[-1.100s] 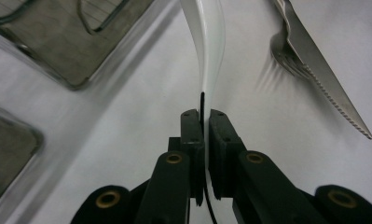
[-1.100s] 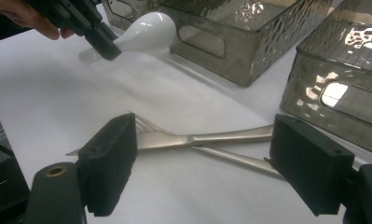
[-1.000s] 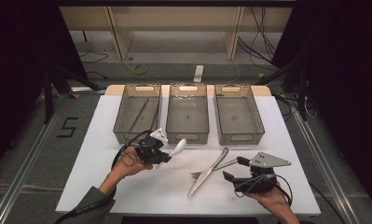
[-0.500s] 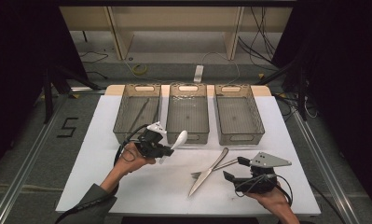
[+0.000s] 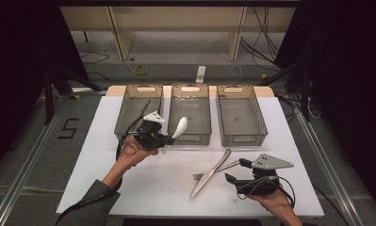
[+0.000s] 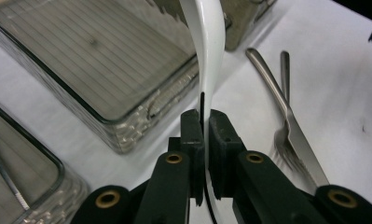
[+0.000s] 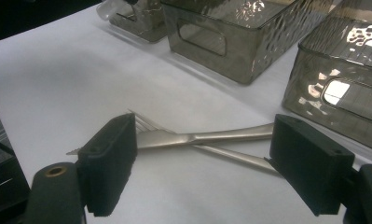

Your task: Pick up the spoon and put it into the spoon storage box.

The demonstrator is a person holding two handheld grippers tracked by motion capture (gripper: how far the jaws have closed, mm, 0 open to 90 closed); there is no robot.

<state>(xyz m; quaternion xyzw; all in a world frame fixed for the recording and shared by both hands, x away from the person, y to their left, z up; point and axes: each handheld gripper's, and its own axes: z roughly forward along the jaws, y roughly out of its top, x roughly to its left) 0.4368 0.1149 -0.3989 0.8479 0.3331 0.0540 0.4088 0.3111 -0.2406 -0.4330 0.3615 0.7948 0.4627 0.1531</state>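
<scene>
White tabletop [image 5: 105,155] under dark surroundings, with three smoked clear plastic bins in a row along its far side. Against the frames from a second back, my left gripper [image 5: 166,139] has climbed and drifted up the frame, from the open tabletop left of centre to the near wall of the middle bin [image 5: 190,137]. Its jaws are pinched tight on the handle of the white plastic spoon [image 5: 179,127], whose bowl now hangs over that bin's near rim; in the left gripper view the handle [image 6: 207,60] runs straight up from between the shut pads.

I read that as the carry being nearly done: the spoon is off the tabletop and about to go into a bin, most likely the middle one, though the left bin [image 5: 138,110] is close too.

My right gripper [image 5: 233,170] has not moved; it rests low at the lower right, jaws wide apart and holding nothing. Just ahead of it the steel table knife [image 5: 210,173] and steel fork [image 5: 218,167] lie crossed on the tabletop, unchanged, so they are next.
</scene>
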